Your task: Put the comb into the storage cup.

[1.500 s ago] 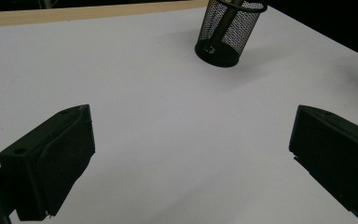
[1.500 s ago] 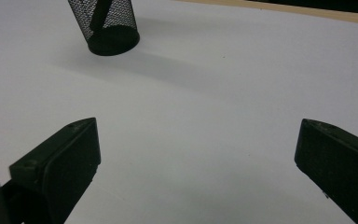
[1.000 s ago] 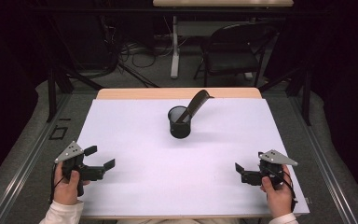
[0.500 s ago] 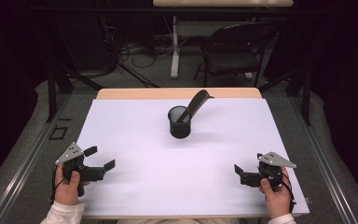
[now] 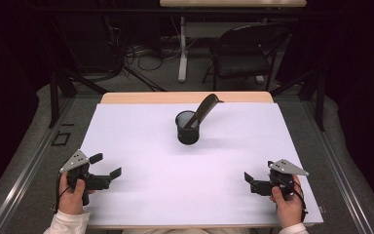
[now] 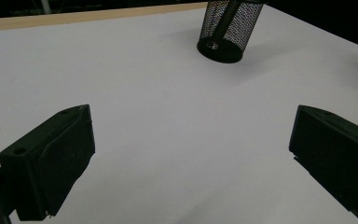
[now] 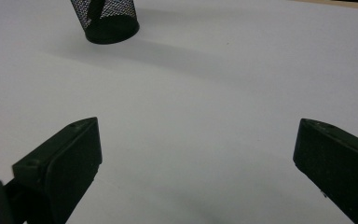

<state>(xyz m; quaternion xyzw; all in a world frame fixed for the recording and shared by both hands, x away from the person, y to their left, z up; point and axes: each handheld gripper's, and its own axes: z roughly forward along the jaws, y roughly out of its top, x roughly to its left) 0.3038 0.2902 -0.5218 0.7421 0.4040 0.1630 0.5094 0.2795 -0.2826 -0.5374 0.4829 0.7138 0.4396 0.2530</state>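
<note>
Risk of tipping mesh cup (image 5: 188, 128) by snagging leaning comb (image 5: 203, 109); left gripper (image 5: 105, 166), right gripper (image 5: 252, 181) wide open, empty.

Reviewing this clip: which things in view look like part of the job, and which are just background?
Likely part of the job:
mesh cup standing on the table
comb leaning in it
left gripper, open
right gripper, open

Just around:
folding chair
cables on the floor
</note>
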